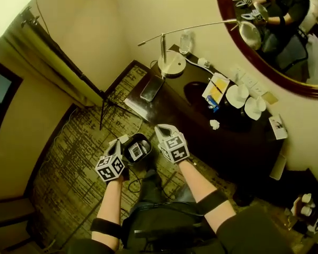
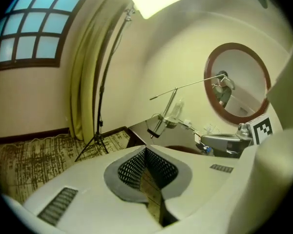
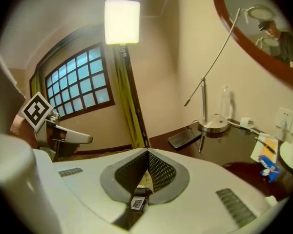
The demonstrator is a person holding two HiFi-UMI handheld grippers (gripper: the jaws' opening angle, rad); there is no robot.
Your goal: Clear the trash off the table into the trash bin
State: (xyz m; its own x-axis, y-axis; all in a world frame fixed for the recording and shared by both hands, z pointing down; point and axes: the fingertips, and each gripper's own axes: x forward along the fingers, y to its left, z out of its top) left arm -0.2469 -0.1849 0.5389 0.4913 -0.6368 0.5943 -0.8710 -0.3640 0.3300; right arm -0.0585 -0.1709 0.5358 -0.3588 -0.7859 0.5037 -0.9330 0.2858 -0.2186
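Left claw [image 1: 116, 146] and right claw [image 1: 164, 132] closed, empty: approach step. Next, open over crumpled paper [image 1: 214, 124], right claw's three o'clock.

Lamp [image 1: 171, 62], phone [image 1: 152, 88] on table [image 1: 176, 109] left, cups [image 1: 237, 95] right; bin [image 1: 138, 150] in front.

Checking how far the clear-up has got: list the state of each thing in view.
left gripper, shut, empty.
right gripper, shut, empty.
crumpled white scrap, lying on the table.
trash bin, upright, open-topped.
floor lamp, lit.
phone, flat on the table, screen dark.
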